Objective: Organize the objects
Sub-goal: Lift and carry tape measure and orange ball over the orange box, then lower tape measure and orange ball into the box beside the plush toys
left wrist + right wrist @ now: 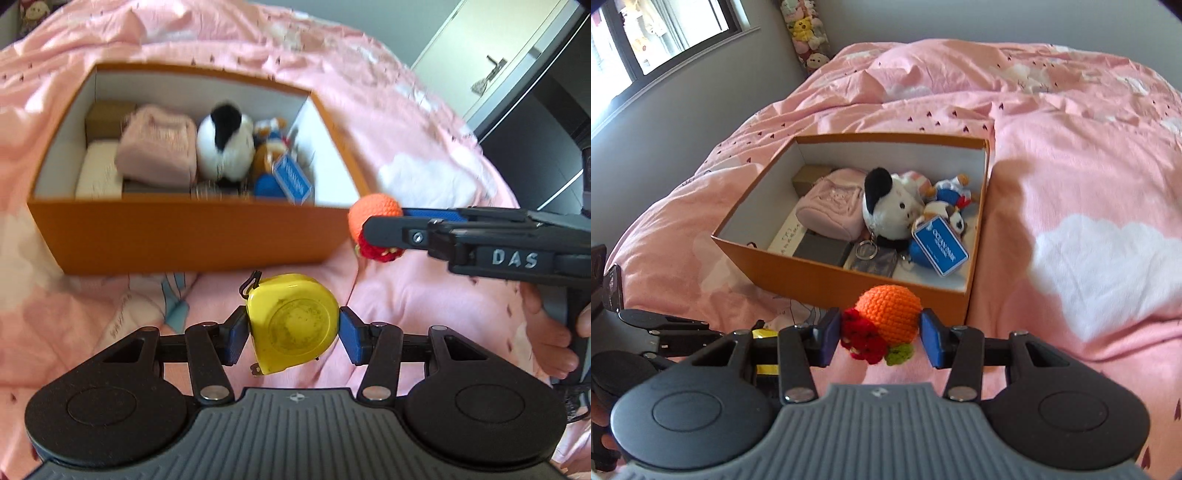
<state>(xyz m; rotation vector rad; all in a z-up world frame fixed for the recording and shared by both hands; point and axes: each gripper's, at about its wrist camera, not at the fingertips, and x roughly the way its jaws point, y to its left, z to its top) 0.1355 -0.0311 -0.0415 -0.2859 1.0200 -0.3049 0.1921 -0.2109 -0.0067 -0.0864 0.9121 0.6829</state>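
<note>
1. Orange box sits on the pink bedspread, open-topped, already part full: pink pouch, b/w plush, blue tag + small toys crowded at its right end.
2. Left gripper: pads clamped on a yellow tape measure, held by its flat sides, tab end pointing back toward the camera. Held clear above the bedding, just short of the box's near wall.
3. Right gripper: pads pinching an orange crochet ball w/ red + green trim hanging below. In the left wrist view it sits off the box's near right corner.
4. Key relation: the box opening lies ahead of and below both sets of fingers. Both look abt equally near. Free floor seems to be front-left and along the back wall, so probably the left load's spot; right-end drop would land on toys.
</note>
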